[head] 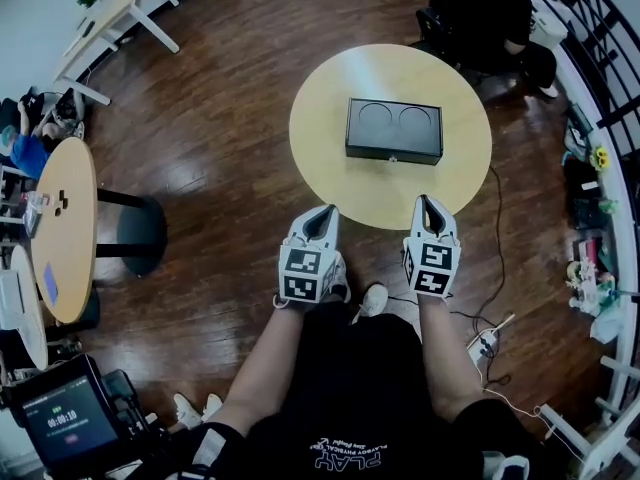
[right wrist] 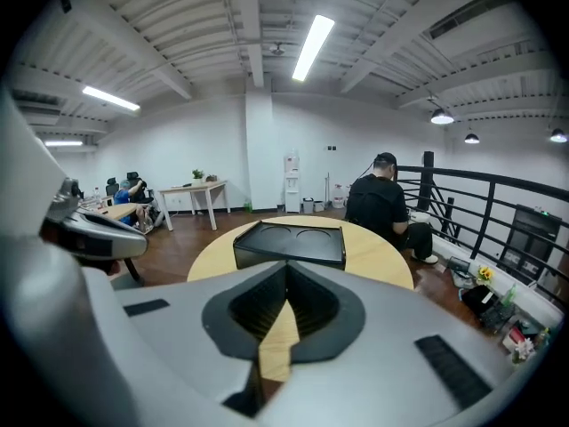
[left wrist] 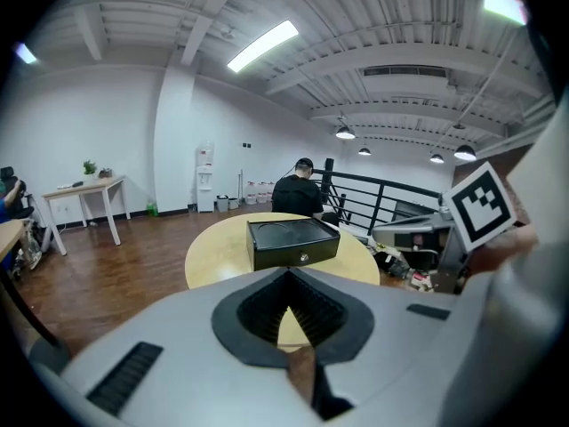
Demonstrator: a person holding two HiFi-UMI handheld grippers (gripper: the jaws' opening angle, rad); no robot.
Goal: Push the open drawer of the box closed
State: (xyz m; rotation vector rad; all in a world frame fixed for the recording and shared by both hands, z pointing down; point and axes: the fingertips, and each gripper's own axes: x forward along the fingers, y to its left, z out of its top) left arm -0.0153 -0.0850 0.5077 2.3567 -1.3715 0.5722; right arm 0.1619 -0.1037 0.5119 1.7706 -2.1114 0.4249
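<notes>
Box sits mid-way across the round table, knob side facing near. The left gripper and right gripper hover at the near edge, jaws together and empty. A one-sided push may skid the box far or twist it, not seat the drawer

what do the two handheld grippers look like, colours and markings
The left gripper and right gripper match: pale grey bodies that taper toward a point, lined inside with black ribbed pads. Each carries a marker cube printed with black-and-white square patterns. No cable shows on either. The person wears black clothing with small pale print, and the sleeves leave the forearms uncovered.
</notes>
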